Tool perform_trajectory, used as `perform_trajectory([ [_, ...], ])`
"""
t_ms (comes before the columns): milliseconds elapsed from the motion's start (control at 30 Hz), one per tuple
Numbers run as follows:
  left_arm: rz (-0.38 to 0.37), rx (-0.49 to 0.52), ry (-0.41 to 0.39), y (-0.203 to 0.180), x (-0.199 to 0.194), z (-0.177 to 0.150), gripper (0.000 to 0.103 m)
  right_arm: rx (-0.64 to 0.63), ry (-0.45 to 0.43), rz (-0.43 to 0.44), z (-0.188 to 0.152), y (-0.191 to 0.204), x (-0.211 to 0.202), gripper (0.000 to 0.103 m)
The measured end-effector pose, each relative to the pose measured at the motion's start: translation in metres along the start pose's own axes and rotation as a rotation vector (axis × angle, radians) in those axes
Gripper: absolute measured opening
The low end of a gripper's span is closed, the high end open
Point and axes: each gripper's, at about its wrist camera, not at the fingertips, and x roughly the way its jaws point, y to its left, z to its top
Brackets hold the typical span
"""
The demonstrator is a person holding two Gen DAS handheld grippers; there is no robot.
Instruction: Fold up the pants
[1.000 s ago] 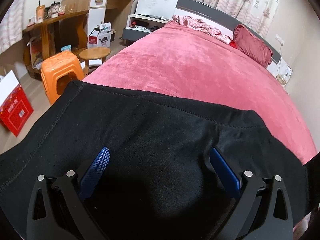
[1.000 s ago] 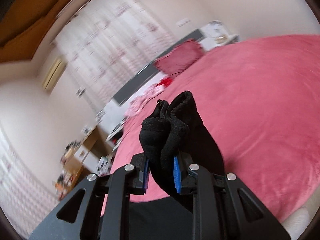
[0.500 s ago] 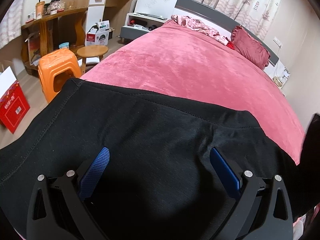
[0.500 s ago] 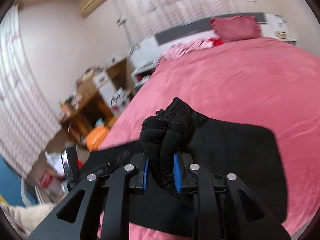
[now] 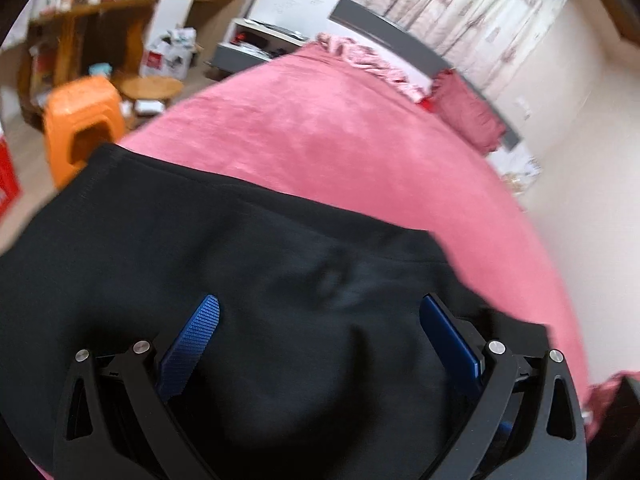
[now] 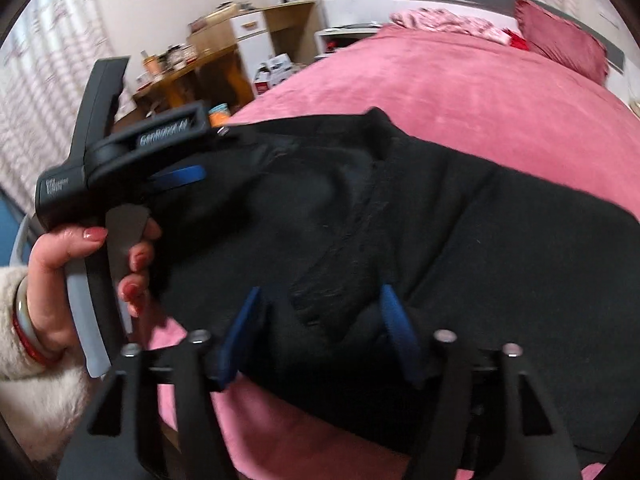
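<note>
Black pants (image 5: 248,264) lie folded on the pink bed cover (image 5: 340,148), near its front edge. My left gripper (image 5: 320,312) hovers low over them, wide open, with only flat cloth under its blue pads. In the right wrist view the pants (image 6: 500,240) spread across the bed with the leg end (image 6: 340,280) laid on top. My right gripper (image 6: 320,304) is over that leg end and its jaws are opening. The cuff lies loose between the pads, which do not press on it. The left gripper (image 6: 200,148) rests at the pants' left edge, held by a hand (image 6: 60,264).
An orange stool (image 5: 80,120) and a round wooden stool (image 5: 152,88) stand on the floor left of the bed. A cluttered wooden desk (image 6: 192,72) is behind them. A red pillow (image 6: 560,48) and crumpled pink cloth (image 6: 448,24) lie by the headboard.
My right gripper swung down and across with the bunched leg end, laid it over the pants and opened its jaws. The left gripper stayed over the pants, tilting slightly.
</note>
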Motion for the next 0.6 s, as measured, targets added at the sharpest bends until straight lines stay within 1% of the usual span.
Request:
perform_trajectory([
  [33, -0.036, 0.003, 0.008, -0.007, -0.001, -0.002, 0.099, 0.028, -0.028, 0.039, 0.001, -0.006, -0.01, 0.069],
  [67, -0.059, 0.014, 0.014, -0.014, -0.002, -0.003, 0.099, 0.047, -0.057, 0.051, 0.002, -0.011, -0.019, 0.069],
  [133, -0.122, 0.067, 0.039, -0.034, -0.001, -0.009, 0.099, 0.098, -0.14, 0.033, 0.004, -0.028, -0.041, 0.069],
  [200, -0.167, 0.102, 0.069, -0.049, 0.002, -0.013, 0.099, 0.184, -0.226, -0.042, 0.005, -0.055, -0.063, 0.068],
  [233, -0.204, 0.11, 0.102, -0.059, 0.006, -0.016, 0.099, 0.238, -0.257, -0.078, 0.004, -0.072, -0.071, 0.068],
  [267, -0.233, 0.106, 0.135, -0.065, 0.011, -0.018, 0.099, 0.302, -0.275, -0.121, 0.003, -0.091, -0.076, 0.065],
  [300, -0.245, 0.099, 0.165, -0.071, 0.016, -0.021, 0.099, 0.366, -0.275, -0.179, 0.005, -0.111, -0.077, 0.061],
  [333, -0.247, 0.092, 0.187, -0.075, 0.021, -0.022, 0.099, 0.413, -0.264, -0.231, 0.003, -0.128, -0.078, 0.05],
  [367, -0.239, 0.084, 0.217, -0.081, 0.029, -0.025, 0.099, 0.462, -0.255, -0.289, 0.0, -0.147, -0.078, 0.042],
  [400, -0.227, 0.088, 0.241, -0.086, 0.037, -0.028, 0.098, 0.491, -0.257, -0.316, -0.003, -0.16, -0.079, 0.04],
  [433, -0.208, 0.113, 0.281, -0.093, 0.049, -0.034, 0.086, 0.515, -0.261, -0.337, -0.005, -0.176, -0.078, 0.039],
  [467, -0.181, 0.153, 0.303, -0.099, 0.057, -0.04, 0.066, 0.516, -0.253, -0.353, -0.007, -0.184, -0.077, 0.039],
  [500, -0.131, 0.207, 0.306, -0.104, 0.063, -0.045, 0.059, 0.507, -0.238, -0.375, -0.008, -0.189, -0.073, 0.039],
  [533, -0.112, 0.26, 0.286, -0.11, 0.064, -0.049, 0.05, 0.492, -0.218, -0.396, -0.01, -0.189, -0.068, 0.039],
  [567, -0.132, 0.287, 0.283, -0.113, 0.064, -0.052, 0.033, 0.478, -0.195, -0.404, -0.011, -0.193, -0.062, 0.039],
  [600, -0.153, 0.3, 0.296, -0.117, 0.063, -0.053, 0.026, 0.476, -0.18, -0.408, -0.013, -0.196, -0.059, 0.039],
])
